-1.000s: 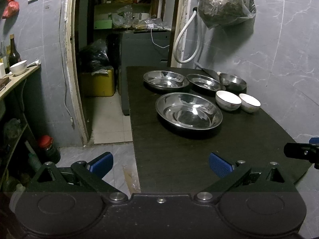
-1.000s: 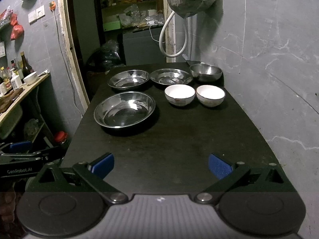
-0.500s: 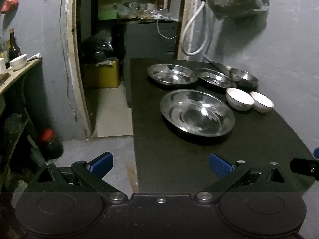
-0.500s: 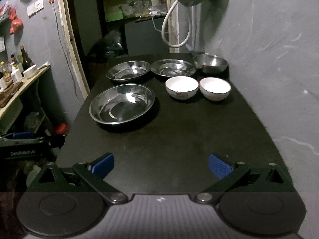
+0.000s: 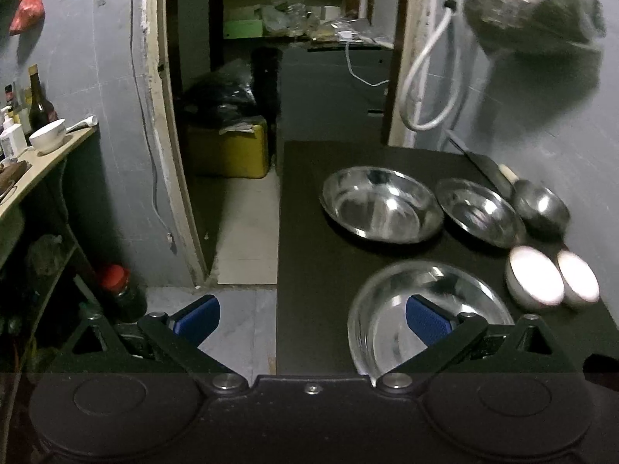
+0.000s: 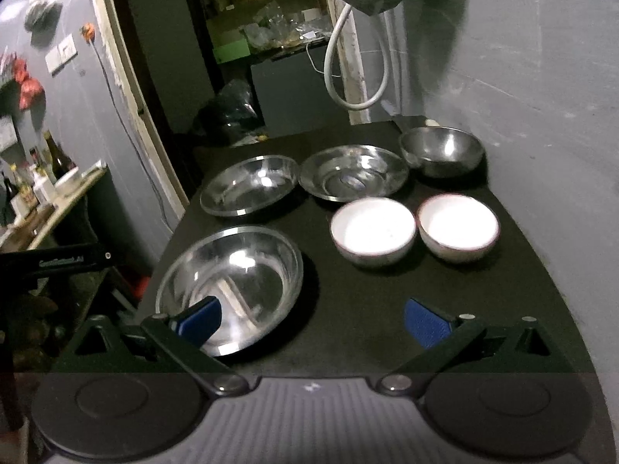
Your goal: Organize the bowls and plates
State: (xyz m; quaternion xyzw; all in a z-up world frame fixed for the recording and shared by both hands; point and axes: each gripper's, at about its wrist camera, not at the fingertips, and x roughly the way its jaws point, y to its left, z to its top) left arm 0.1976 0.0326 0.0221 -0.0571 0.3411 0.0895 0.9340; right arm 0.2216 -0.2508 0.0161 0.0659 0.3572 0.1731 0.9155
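Plates and bowls sat on the black table (image 6: 387, 309): big steel plate (image 6: 232, 286) nearest left, two white bowls (image 6: 373, 230) to its right. Left gripper (image 5: 311, 315) and right gripper (image 6: 311, 317) both gaped wide, holding nothing.

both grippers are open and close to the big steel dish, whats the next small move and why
Probably ease the left gripper forward and down so its open fingers straddle the near left rim of the large steel plate. That plate lies nearest, alone at the front of the table, and nothing is gripped yet. The right gripper also hangs open.
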